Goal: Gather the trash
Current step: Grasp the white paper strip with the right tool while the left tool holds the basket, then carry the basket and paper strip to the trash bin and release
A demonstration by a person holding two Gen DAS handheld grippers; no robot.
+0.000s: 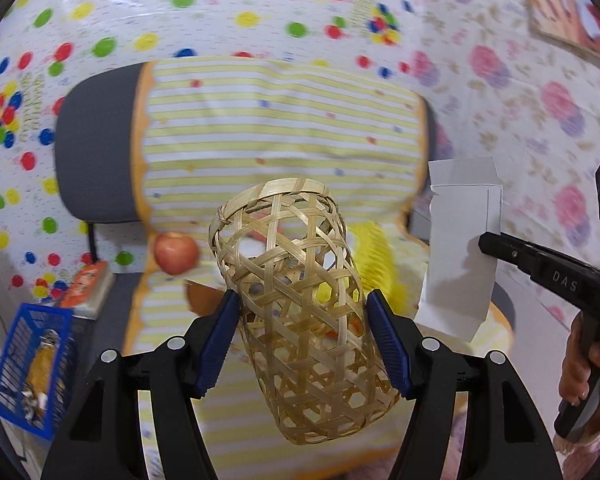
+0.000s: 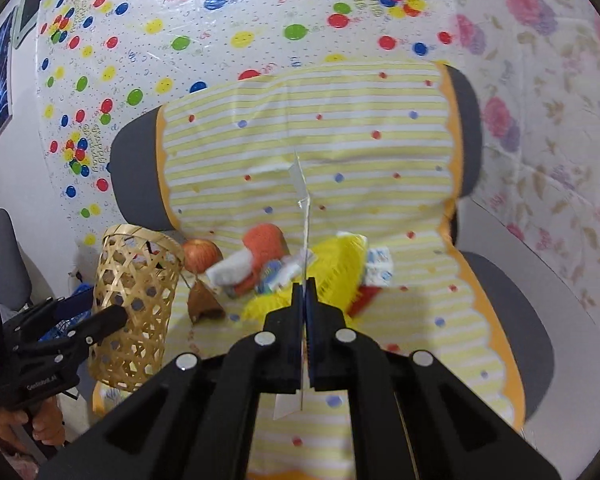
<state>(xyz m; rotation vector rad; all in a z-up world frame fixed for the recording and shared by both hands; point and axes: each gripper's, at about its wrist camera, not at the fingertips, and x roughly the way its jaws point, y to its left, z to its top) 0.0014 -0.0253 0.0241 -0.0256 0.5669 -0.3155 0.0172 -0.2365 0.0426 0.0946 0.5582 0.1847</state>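
Right gripper pinches white card; left gripper clamps basket.

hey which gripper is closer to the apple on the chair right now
Left. The left gripper, holding the woven basket, sits just beside the apple. The right gripper, clamped on a white paper sheet, is farther off, across the pile of trash.

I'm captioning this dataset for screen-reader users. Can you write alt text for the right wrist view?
The right gripper is shut on a thin white sheet of paper, seen edge-on above a chair draped in yellow-striped cloth. On the seat lie an apple and mixed litter; at left, the left gripper holds a woven bamboo basket.
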